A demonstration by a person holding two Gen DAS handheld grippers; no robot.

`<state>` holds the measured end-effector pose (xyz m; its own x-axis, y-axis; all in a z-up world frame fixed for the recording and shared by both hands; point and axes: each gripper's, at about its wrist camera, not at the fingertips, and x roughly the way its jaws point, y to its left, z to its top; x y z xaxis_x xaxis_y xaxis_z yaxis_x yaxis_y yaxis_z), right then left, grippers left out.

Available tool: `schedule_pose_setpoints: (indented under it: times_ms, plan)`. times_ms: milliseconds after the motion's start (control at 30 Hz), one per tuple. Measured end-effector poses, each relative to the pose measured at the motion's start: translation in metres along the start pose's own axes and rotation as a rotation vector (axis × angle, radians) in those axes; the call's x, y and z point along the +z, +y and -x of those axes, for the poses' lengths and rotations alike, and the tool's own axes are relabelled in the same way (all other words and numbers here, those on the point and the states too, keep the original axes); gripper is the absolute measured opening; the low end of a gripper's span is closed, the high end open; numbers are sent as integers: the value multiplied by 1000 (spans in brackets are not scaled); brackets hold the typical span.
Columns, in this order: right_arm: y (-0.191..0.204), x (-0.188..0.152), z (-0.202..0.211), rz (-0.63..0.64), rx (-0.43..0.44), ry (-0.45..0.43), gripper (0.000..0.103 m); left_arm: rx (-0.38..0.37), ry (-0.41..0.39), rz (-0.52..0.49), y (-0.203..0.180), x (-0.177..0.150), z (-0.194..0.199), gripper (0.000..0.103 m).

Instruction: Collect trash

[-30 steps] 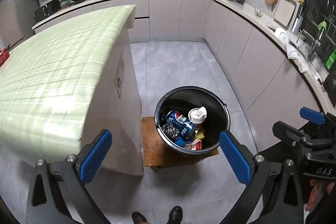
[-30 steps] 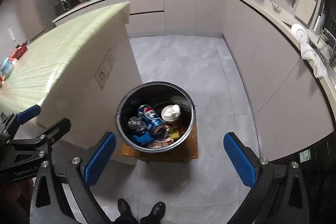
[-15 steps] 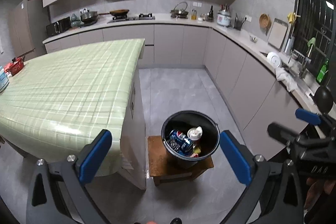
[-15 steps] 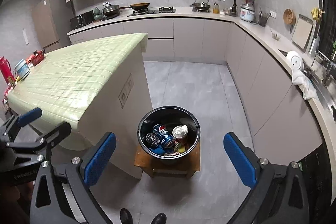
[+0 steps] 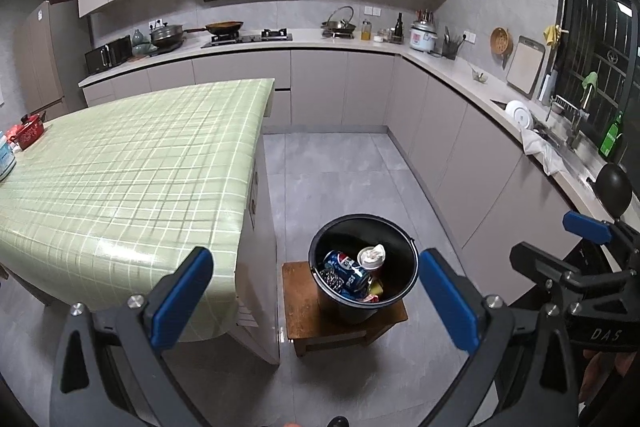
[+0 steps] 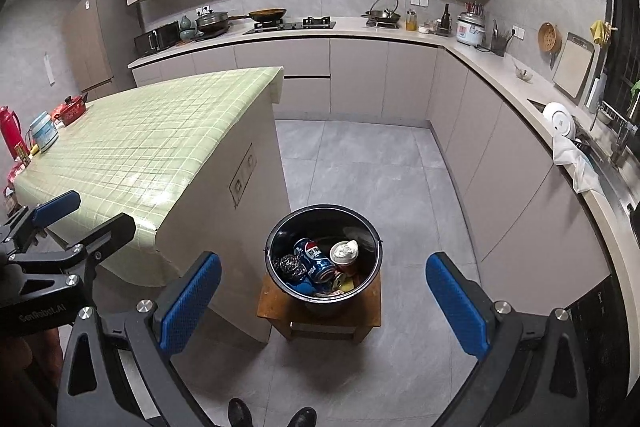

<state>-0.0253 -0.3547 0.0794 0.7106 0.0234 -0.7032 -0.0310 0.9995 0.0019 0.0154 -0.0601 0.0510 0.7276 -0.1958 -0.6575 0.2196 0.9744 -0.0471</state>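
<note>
Our left claw (image 5: 316, 297) has black angular arms with silver screw heads and blue ribbed pads (image 5: 180, 297) on the inner faces of its fingers. Our right claw (image 6: 324, 301) is built the same, with textured blue pads (image 6: 188, 303); its body reads "DAS" in white seen from the left, and the left one's reads "GenRobot.AI". We wear dark shoes (image 6: 240, 413).

Black bucket (image 6: 324, 227) of trash on a wooden stool (image 6: 320, 319)

Right tongs (image 6: 324, 301) gape wide and empty; bucket at twelve o'clock holds a blue can (image 6: 314, 259); green-checked counter (image 6: 140, 143) at ten o'clock.
</note>
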Motion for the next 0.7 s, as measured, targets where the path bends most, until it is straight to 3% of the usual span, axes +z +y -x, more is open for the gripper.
schedule_pose_setpoints:
  times_ms: [700]
  plan:
    - [7,5,-15,25,27,23,103,10,18,20,6,-1,0,103]
